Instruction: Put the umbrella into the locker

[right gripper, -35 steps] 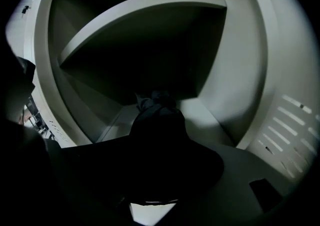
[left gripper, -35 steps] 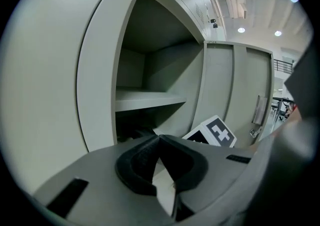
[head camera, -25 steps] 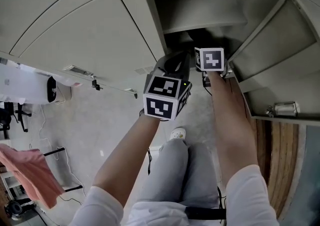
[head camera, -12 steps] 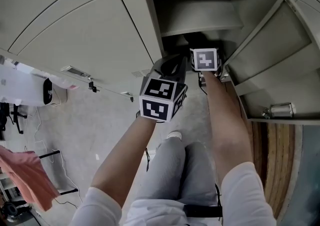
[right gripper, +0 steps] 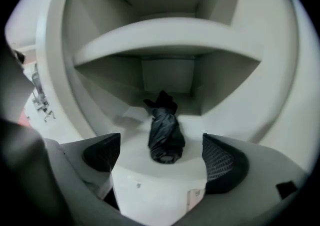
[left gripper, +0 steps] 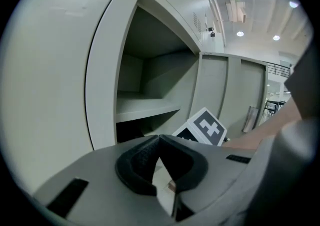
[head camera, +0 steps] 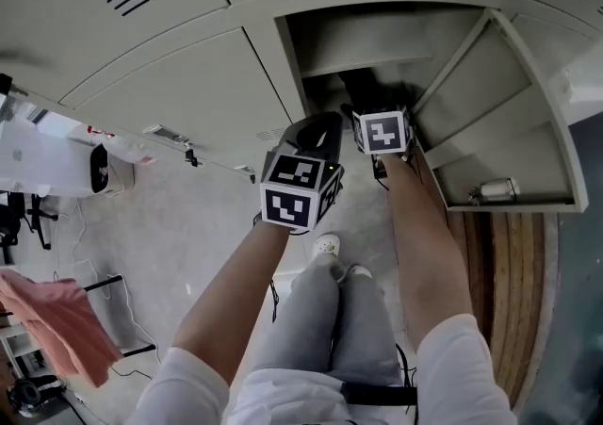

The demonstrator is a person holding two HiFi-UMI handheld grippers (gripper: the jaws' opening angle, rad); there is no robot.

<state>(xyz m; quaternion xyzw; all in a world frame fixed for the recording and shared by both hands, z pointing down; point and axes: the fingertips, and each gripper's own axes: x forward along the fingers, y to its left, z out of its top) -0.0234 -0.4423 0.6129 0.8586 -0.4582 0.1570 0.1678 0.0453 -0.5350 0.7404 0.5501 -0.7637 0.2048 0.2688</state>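
Note:
A folded black umbrella (right gripper: 165, 131) lies on the floor of the open locker (right gripper: 170, 34), under its shelf; in the head view it is a dark shape (head camera: 375, 91) deep inside. My right gripper (right gripper: 162, 157) points into the locker from just outside the front edge. Its jaws are opening wide, and the umbrella lies beyond the pads (right gripper: 223, 162), untouched. My left gripper (left gripper: 159, 141) hovers to the left of the opening, pads pressed together with nothing between them. Both marker cubes show in the head view, the left cube (head camera: 294, 191) and the right cube (head camera: 382, 131).
The locker door (head camera: 490, 122) stands swung out to the right, its latch (head camera: 495, 190) on the inner face. Closed locker doors (head camera: 179, 84) fill the left and top. The person's legs and shoes (head camera: 330, 249) are below the grippers. A pink cloth (head camera: 57, 319) hangs at lower left.
Both grippers have drawn back a little from the locker opening and risen. The head view has tilted up, bringing the vented upper doors into sight. The umbrella stays inside.

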